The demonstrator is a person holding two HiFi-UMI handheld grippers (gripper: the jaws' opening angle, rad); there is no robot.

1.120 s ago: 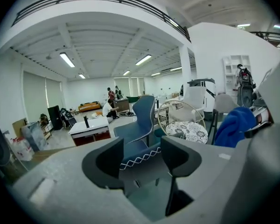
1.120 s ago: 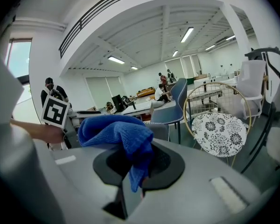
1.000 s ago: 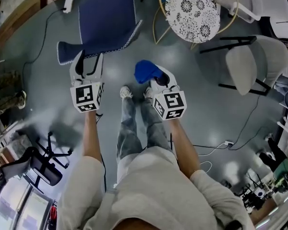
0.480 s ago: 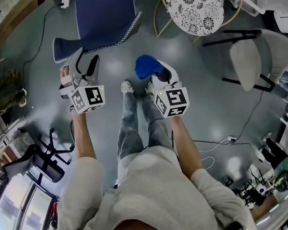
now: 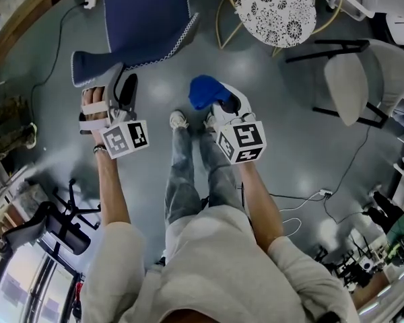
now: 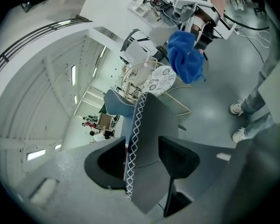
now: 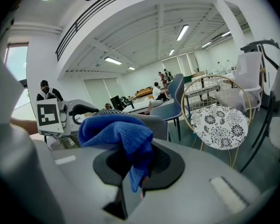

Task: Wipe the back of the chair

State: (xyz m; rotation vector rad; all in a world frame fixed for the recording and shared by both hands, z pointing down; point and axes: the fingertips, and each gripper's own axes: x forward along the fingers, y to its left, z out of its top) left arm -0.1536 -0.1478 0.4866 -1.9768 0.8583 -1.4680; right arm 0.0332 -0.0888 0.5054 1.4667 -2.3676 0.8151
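Head view: the person stands on a grey floor, shoes (image 5: 178,121) between the two outstretched arms. The left gripper (image 5: 116,81) reaches up to the near edge of a blue chair (image 5: 148,19), its tips right at the chair's back. The right gripper (image 5: 219,104) hangs above the floor near the shoes, apart from the chair, with a bunched blue cloth (image 5: 203,91) at its tips. A round patterned seat (image 5: 275,11) and a pale grey chair (image 5: 363,79) stand further off, and a black office chair (image 5: 60,231) lies at the lower left.

Left gripper view: the jaws stand spread wide and have just been closing, one on each side of the chair back's edge with its white zigzag stitching. The back sits between them, not clamped; the left pad looks very close to the stitching, though whether it touches is hard to tell. The other gripper and its cloth show above.

Right gripper view: the jaws are pinched on the cloth, which bulges up over them. Behind it is the chair's top edge, with the patterned seat to the right.
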